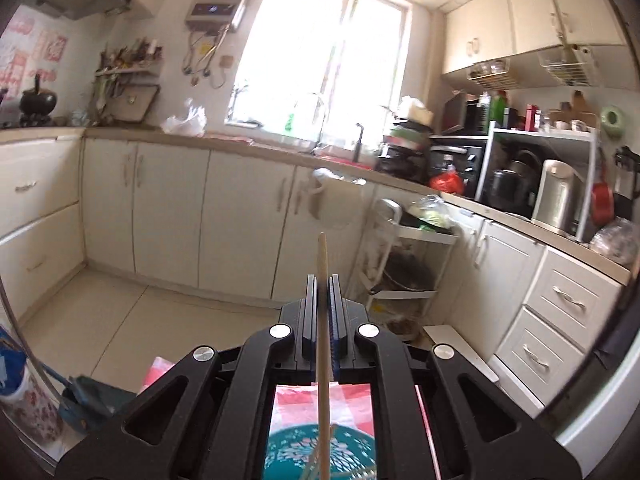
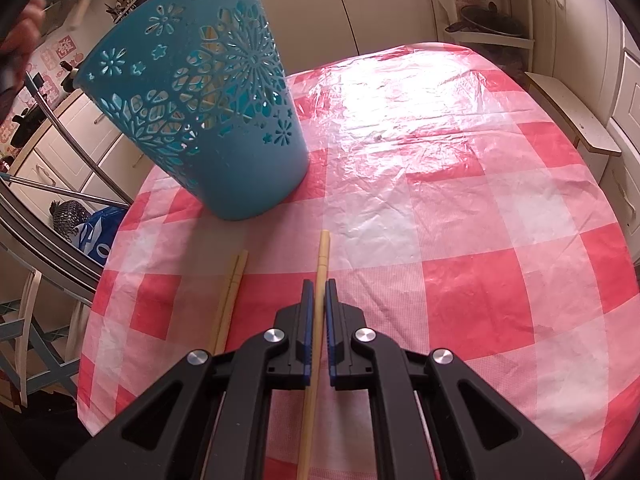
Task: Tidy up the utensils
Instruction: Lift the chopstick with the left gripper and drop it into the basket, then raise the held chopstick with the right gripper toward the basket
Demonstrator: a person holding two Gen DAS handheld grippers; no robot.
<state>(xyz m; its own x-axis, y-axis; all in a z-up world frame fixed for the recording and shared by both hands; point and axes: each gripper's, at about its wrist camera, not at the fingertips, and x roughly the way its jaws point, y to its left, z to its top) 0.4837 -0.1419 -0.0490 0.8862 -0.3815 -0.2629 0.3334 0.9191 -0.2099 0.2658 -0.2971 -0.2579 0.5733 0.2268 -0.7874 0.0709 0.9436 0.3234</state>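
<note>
My right tongs (image 2: 319, 286) sit low in the centre of their frame, pinched narrow on one chopstick (image 2: 322, 252) whose tip pokes out toward the teal basket (image 2: 224, 120) at upper left of the checked tablecloth (image 2: 460, 208). Two more chopsticks (image 2: 232, 292) lie side by side on the cloth just left of my fingers. My left tongs (image 1: 323, 280) are likewise clamped on a chopstick (image 1: 322, 256), raised with the kitchen cabinets (image 1: 172, 208) behind; the basket's rim shows at that frame's bottom edge. Some sticks seem visible through the basket's cutouts. I judge the job partway: two in hand, two waiting.
</note>
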